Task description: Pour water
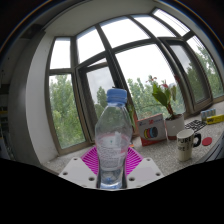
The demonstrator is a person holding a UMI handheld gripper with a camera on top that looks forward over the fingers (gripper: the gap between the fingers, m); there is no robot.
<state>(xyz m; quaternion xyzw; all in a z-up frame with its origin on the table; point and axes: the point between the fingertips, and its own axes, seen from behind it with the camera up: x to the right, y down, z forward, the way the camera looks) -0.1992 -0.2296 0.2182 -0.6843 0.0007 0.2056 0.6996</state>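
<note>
Bottle (113,140) of clear plastic with a blue cap (117,97), standing upright between the two pink pads (92,160) of the gripper (113,168); the jaws appear closed on its lower body, a pad showing at either flank with no visible gap, so the bottle is judged held. Beyond the bottle a bay window (120,60) gives onto green trees. To the right of the bottle, on the worktop (165,155), stand a small colourful box (151,129), a potted plant (166,100) and, further right, a pale mug (185,145), the likely receiver of the water. Cap remains on, so pouring has not begun. Risks from here, as judgement: tilting with the cap in place yields nothing; a smooth, thin-walled bottle held low may slip or rotate in the pads as its weight shifts; squeezing may buckle the wall and spurt water once uncapped; the mug's narrow mouth invites spillage onto the worktop.
</note>
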